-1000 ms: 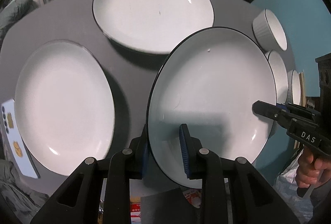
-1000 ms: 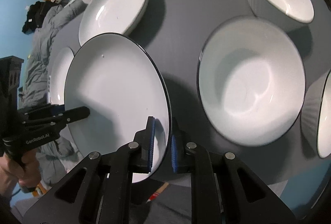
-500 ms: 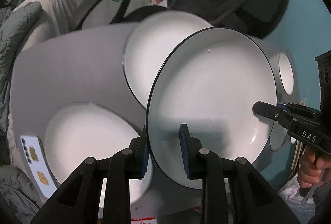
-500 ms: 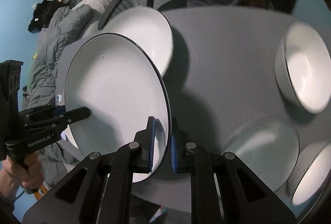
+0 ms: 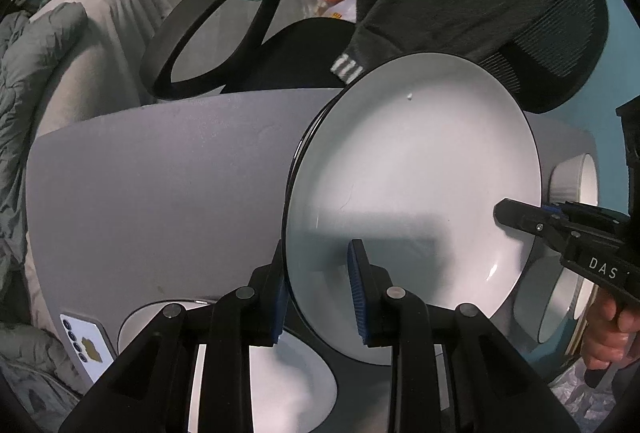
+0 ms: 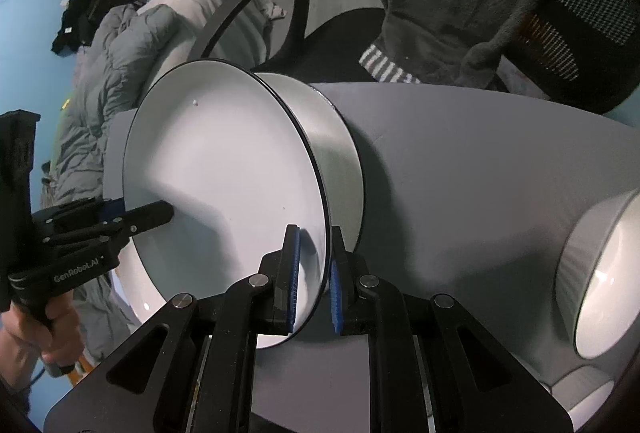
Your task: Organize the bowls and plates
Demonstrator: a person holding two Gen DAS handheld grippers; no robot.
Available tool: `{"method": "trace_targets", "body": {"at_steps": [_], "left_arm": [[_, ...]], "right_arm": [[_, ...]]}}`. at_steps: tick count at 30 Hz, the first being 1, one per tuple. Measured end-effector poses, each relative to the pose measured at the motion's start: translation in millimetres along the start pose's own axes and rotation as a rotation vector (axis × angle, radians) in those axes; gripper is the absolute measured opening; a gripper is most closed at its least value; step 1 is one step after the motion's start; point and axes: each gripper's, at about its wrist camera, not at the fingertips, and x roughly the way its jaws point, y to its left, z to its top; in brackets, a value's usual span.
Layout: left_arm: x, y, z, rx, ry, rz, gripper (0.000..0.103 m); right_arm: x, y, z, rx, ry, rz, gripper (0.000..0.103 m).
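Note:
Both grippers hold one large white plate with a black rim [image 5: 412, 185], also in the right wrist view [image 6: 224, 185]. My left gripper [image 5: 318, 293] is shut on its near rim; my right gripper [image 6: 314, 273] is shut on the opposite rim. The plate hangs just above a second white plate [image 6: 340, 145] at the far side of the grey table [image 5: 160, 193], mostly covering it. A third plate [image 5: 288, 385] lies under my left gripper. A ribbed white bowl [image 6: 600, 273] stands at the right.
A phone [image 5: 86, 347] lies at the table's left edge. More bowls [image 5: 576, 185] sit at the right edge, one [image 5: 556, 305] lower down. A black office chair [image 5: 224, 25] with a dark garment stands beyond the table. Bedding lies to the left.
Both grippers carried the held plate away over the table until it covers the far plate. The left plate dropped to the bottom of the left wrist view.

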Motion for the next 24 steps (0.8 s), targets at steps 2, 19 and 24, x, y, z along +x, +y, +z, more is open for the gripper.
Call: {"method": "trace_targets", "body": {"at_steps": [2,19,24], "left_arm": [[4,0,2,-0.001,0.007,0.005,0.027],[13,-4,6,0.041,0.031,0.039,0.026],[12,-2,6,0.025,0.030,0.030,0.026]], "right_arm": [[0,-4,6,0.005,0.011,0.000,0.014],[7,-9,23,0.072,0.072,-0.042,0.017],[4,-6,28,0.101,0.102,-0.054,0.021]]}}
